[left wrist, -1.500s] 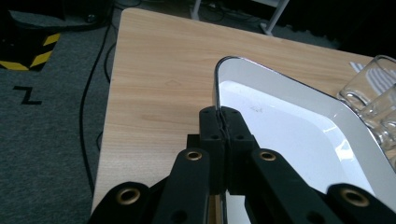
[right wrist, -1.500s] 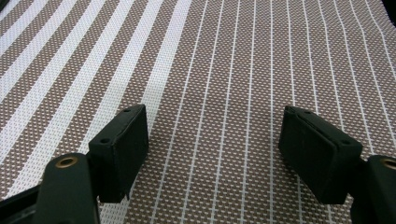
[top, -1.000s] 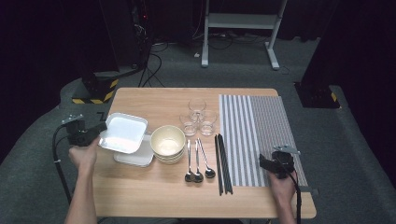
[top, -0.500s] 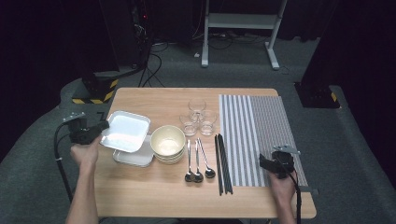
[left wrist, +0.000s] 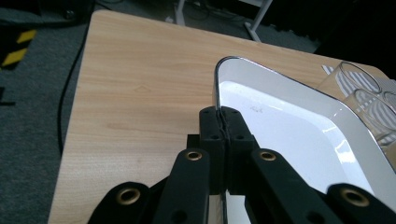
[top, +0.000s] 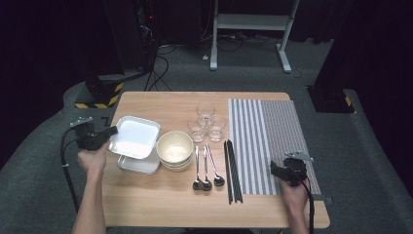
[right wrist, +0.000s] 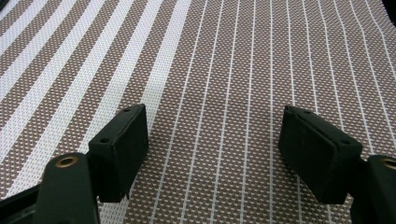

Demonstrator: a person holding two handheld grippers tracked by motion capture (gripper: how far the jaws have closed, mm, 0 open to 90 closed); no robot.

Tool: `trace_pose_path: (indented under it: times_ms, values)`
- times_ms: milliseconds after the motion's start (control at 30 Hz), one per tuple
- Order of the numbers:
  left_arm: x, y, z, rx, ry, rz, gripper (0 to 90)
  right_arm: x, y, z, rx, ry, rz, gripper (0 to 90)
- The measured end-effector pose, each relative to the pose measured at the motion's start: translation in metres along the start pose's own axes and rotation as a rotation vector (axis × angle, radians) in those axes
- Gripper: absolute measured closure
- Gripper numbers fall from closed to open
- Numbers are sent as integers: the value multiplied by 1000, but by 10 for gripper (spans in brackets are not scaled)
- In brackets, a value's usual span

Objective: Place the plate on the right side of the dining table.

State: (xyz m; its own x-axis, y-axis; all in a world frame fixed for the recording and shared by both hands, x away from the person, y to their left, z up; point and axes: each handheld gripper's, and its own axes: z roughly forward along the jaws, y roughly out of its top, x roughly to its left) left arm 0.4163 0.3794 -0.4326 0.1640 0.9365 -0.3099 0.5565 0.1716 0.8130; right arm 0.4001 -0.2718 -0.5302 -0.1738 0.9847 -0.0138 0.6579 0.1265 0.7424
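Note:
My left gripper [top: 111, 132] is shut on the left rim of a white rectangular tray [top: 136, 136]. It holds the tray slightly raised over a second white tray [top: 141, 165] on the wooden table [top: 160, 105]. In the left gripper view the jaws [left wrist: 223, 116] pinch the thin edge of the tray [left wrist: 289, 126]. My right gripper [top: 276, 170] rests over the near right part of the striped placemat [top: 272, 126]. It stands open with nothing between its pads [right wrist: 210, 140], and only the placemat [right wrist: 224, 56] lies below.
A cream bowl [top: 174, 148] sits right of the trays. Behind it stand three clear glasses [top: 207, 122]. Three spoons [top: 205, 170] and black chopsticks [top: 232, 170] lie between bowl and placemat. Dark floor, cables and a desk frame surround the table.
The tray in my left gripper has tipped from a steeper tilt to nearly flat, staying over the lower tray. The right gripper has not moved.

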Motion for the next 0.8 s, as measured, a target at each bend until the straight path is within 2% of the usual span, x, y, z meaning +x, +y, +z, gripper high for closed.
trace_pose_path:
  times_ms: [133,233,400,800]
  values:
    - [-3,1,-3,-27,-3,4,888,0,0,0,0,0,-1,241]
    - [-5,3,-4,-28,-5,10,888,0,0,0,-1,-1,-3,242]
    - [-6,5,-7,-52,-29,2,887,0,0,0,-1,-1,-4,242]
    - [-14,14,-7,-32,-41,18,887,0,0,0,-1,0,-6,243]
